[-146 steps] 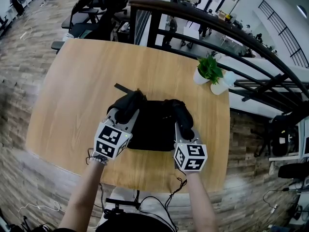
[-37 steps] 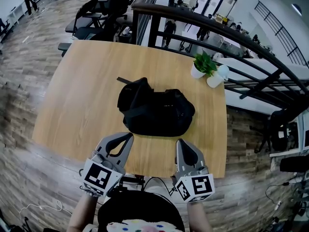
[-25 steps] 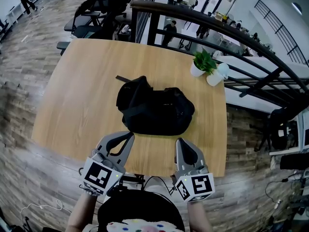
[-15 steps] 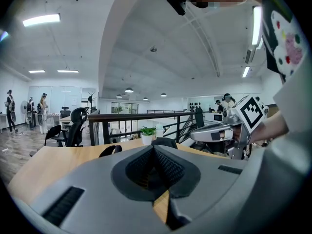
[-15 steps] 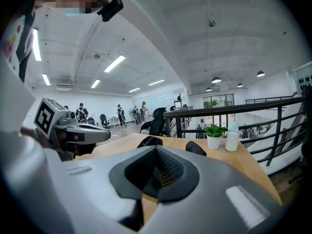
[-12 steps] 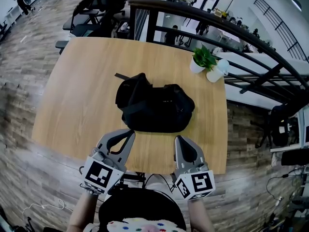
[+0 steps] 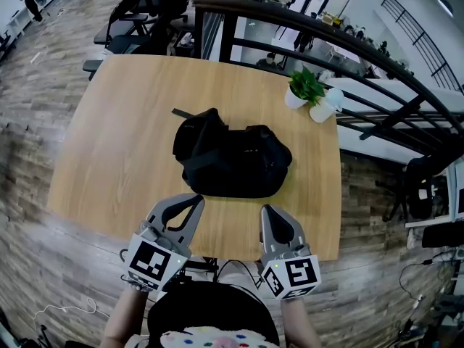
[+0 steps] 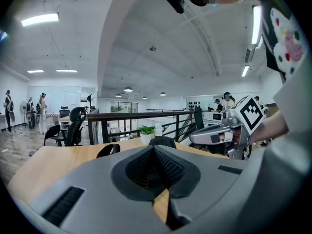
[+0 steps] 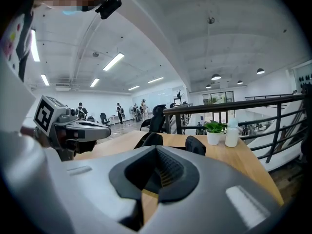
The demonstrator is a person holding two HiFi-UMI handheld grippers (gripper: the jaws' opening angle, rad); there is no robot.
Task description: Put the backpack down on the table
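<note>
The black backpack (image 7: 232,162) lies slumped on the middle of the wooden table (image 7: 109,136), with one strap (image 7: 181,114) trailing to the far left. Both grippers hover over the table's near edge, short of the bag and apart from it. My left gripper (image 7: 193,200) is shut and holds nothing. My right gripper (image 7: 269,211) is likewise shut and empty. In the left gripper view the shut jaws (image 8: 155,147) hide most of the backpack (image 8: 162,141). In the right gripper view only its top (image 9: 196,144) shows above the gripper (image 9: 157,147).
A small potted plant (image 7: 303,90) and a white bottle (image 7: 323,108) stand at the table's far right corner. A dark railing (image 7: 348,56) runs behind the table. Office chairs (image 7: 145,13) stand beyond the far left edge. Cables hang below the near edge.
Several seconds ago both grippers were on the backpack; they have since let go and drawn back to the near edge. Over the last second nothing has visibly moved.
</note>
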